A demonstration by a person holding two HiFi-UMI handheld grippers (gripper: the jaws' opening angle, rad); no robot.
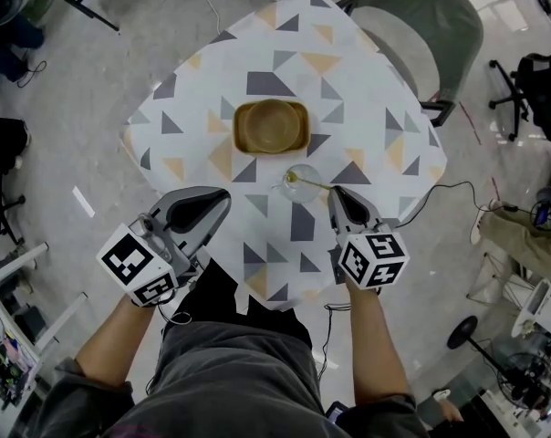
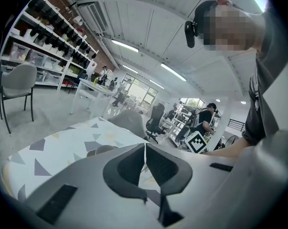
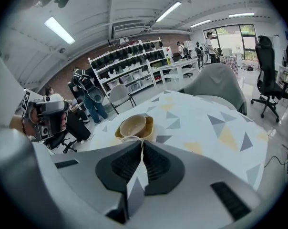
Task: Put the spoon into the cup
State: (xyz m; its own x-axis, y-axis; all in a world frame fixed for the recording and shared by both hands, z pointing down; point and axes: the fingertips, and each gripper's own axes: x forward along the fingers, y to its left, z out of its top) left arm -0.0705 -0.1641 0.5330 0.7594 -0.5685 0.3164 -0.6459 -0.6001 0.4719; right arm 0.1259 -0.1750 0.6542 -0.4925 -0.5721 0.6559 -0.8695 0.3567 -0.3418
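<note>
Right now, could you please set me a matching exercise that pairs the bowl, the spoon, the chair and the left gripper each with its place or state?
Things:
1. bowl
2. spoon
3. chair
4. left gripper

Places or states:
A. jaws together, holding nothing
B. grey, beyond the far corner of the table
C. tan, near the middle of the table
D. one end in the cup, handle in the right gripper

Pairs: 1-C, 2-D, 3-B, 4-A
</note>
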